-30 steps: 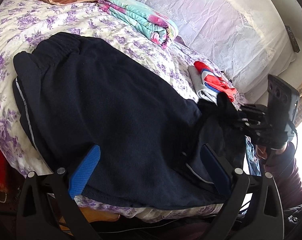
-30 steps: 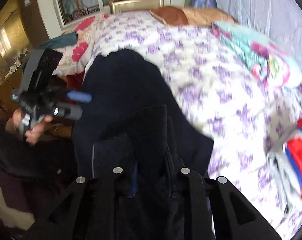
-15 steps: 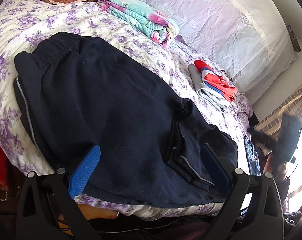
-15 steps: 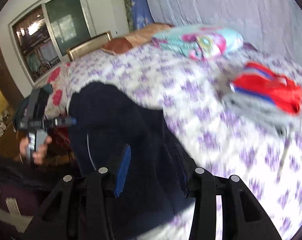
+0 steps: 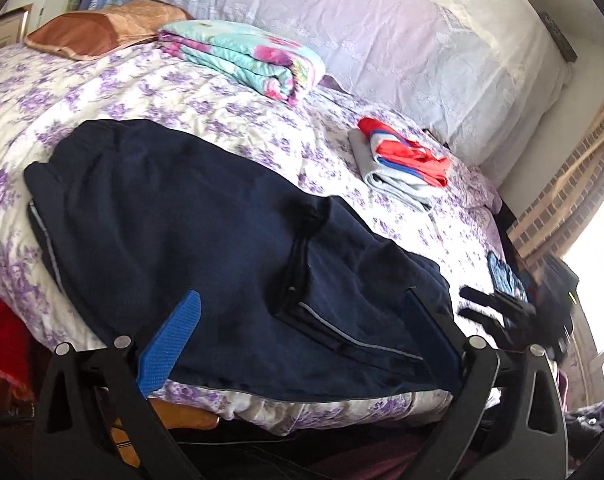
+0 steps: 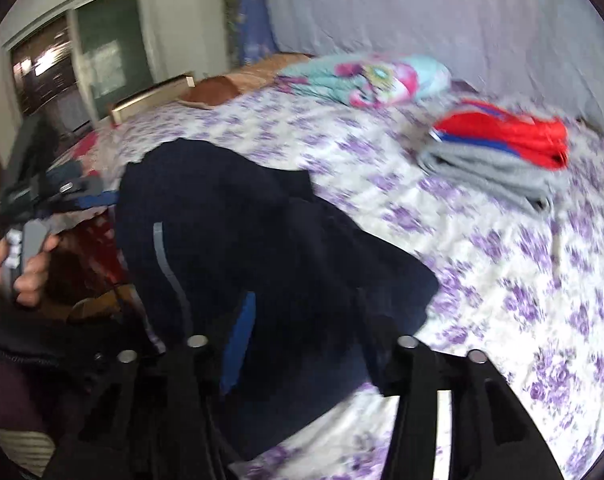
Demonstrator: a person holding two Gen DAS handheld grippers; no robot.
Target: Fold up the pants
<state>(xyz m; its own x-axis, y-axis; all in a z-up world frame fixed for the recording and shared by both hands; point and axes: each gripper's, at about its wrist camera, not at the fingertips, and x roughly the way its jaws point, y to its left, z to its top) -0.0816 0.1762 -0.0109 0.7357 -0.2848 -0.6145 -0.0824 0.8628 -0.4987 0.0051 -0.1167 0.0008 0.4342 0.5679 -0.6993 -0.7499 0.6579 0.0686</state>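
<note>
Right gripper (image 6: 305,328) is off the cloth now: 1 s ago it had the leg end pinched & lifted, now its jaws stand apart w/ nothing between them, hovering just over the fold. So the leg end is dropped back onto the pants (image 5: 206,232): first lengthwise fold looks laid, pants lie doubled along the near edge of the bed (image 5: 230,120), waistband twd the left end, hem layers stacked twd the right. Left gripper (image 5: 302,332) hangs wide open over the near edge, gripping nothing, as before. Next probably a cross fold.

Fabric: dark navy, soft matte knit, thin grey piping down the side seam, rumpled ridge mid-leg. Bedspread is quilted, purple floral on white. Far side: folded teal floral blanket (image 5: 246,60), small red/grey folded stack (image 5: 401,164), tan pillow (image 5: 98,32) at far-left corner
</note>
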